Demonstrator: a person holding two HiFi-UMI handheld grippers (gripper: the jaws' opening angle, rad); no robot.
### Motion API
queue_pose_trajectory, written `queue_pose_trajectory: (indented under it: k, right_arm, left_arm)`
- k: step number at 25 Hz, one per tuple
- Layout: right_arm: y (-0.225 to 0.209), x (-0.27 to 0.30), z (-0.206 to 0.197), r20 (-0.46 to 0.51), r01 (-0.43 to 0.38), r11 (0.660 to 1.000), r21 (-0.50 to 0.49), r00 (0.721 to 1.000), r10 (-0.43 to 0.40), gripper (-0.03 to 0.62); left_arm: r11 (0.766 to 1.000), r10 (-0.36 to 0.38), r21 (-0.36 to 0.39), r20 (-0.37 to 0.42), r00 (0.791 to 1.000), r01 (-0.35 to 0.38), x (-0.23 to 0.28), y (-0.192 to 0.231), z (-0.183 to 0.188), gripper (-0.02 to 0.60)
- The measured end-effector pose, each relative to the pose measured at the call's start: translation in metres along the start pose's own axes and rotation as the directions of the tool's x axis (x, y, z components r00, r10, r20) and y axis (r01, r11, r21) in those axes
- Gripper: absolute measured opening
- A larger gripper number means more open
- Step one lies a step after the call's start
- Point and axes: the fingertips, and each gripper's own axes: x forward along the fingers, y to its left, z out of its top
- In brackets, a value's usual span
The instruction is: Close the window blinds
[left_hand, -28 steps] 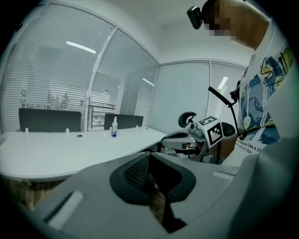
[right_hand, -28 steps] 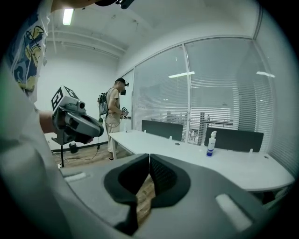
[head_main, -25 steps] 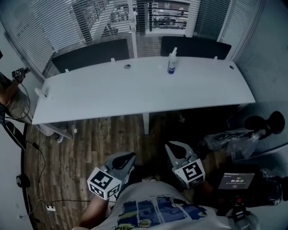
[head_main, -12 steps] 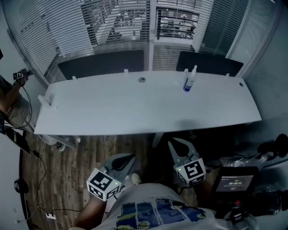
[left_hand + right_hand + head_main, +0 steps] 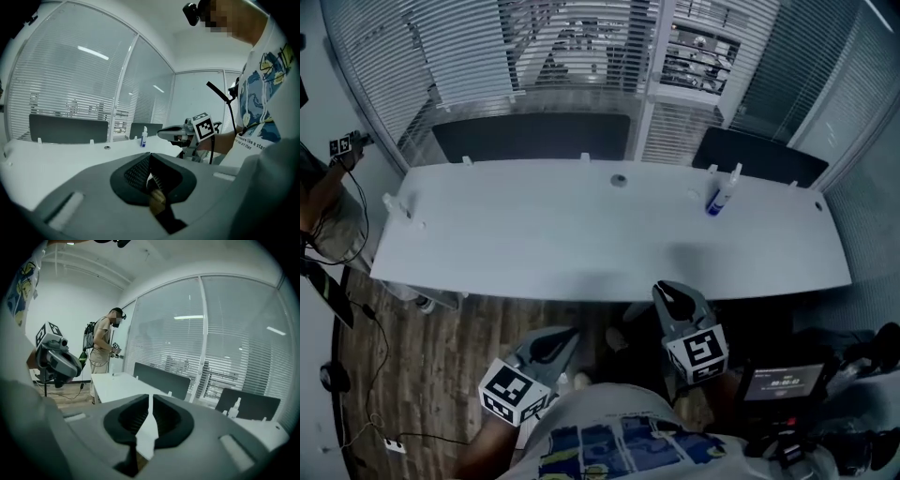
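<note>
head view: blinds (image 5: 572,47) slats tilted open; left hand-held gripper (image 5: 565,335) closed, right hand-held gripper (image 5: 667,289) just opened slightly, empty.

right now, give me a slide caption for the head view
Looking down on a long white desk bearing one spray bottle, with partly open window blinds behind it.

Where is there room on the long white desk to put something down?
Nearly all the long white desk is bare, left of the small white spray bottle. Below its right end it is crowded with dark gear.
</note>
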Motion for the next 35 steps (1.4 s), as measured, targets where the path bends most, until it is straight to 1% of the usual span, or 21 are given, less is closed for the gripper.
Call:
queue_pose_trajectory:
  k: [6, 8, 11, 16, 20, 23, 28, 31, 35]
  right_arm:
    - [-0.065, 0.077, 0.015, 0.008, -0.006, 0.999, -0.034, 1.0, 0.007, 0.017]
    - [-0.094, 0.103, 0.024, 0.015, 0.001, 0.999, -0.052, 1.0, 0.0, 0.017]
    - [-0.139, 0.144, 0.038, 0.023, 0.017, 0.999, -0.052, 1.0, -0.015, 0.017]
    - [-0.204, 0.207, 0.054, 0.031, 0.038, 0.996, -0.085, 0.999, -0.036, 0.017]
    - [-0.242, 0.261, 0.06, 0.028, 0.051, 0.995, -0.089, 0.998, -0.048, 0.018]
    - [-0.268, 0.301, 0.074, 0.039, 0.072, 0.993, -0.09, 0.997, -0.069, 0.018]
    - [-0.319, 0.357, 0.094, 0.052, 0.132, 0.986, -0.107, 0.991, -0.127, 0.021]
    - [-0.351, 0.38, 0.105, 0.039, 0.181, 0.977, -0.109, 0.983, -0.178, 0.067]
    - [-0.399, 0.403, 0.118, 0.052, 0.282, 0.956, -0.086, 0.959, -0.278, 0.075]
  left_arm:
    - [0.995, 0.093, -0.039, 0.024, 0.995, -0.092, 0.03, 0.053, 0.021, 0.008]
    - [0.993, 0.114, -0.039, 0.028, 0.993, -0.113, 0.044, 0.066, 0.031, 0.008]
    - [0.989, 0.145, -0.035, 0.035, 0.989, -0.144, 0.064, 0.09, 0.05, 0.008]
    - [0.979, 0.2, -0.058, 0.044, 0.979, -0.198, 0.092, 0.118, 0.068, 0.008]
    - [0.962, 0.264, -0.077, 0.044, 0.963, -0.26, 0.098, 0.141, 0.07, 0.008]
    - [0.946, 0.313, -0.098, 0.041, 0.949, -0.308, 0.097, 0.157, 0.072, 0.008]
    - [0.92, 0.377, -0.128, 0.017, 0.926, -0.372, 0.1, 0.174, 0.074, 0.008]
    - [0.903, 0.407, -0.15, 0.007, 0.913, -0.402, 0.101, 0.178, 0.075, 0.008]
    - [0.891, 0.43, -0.162, 0.002, 0.903, -0.424, 0.104, 0.18, 0.073, 0.008]
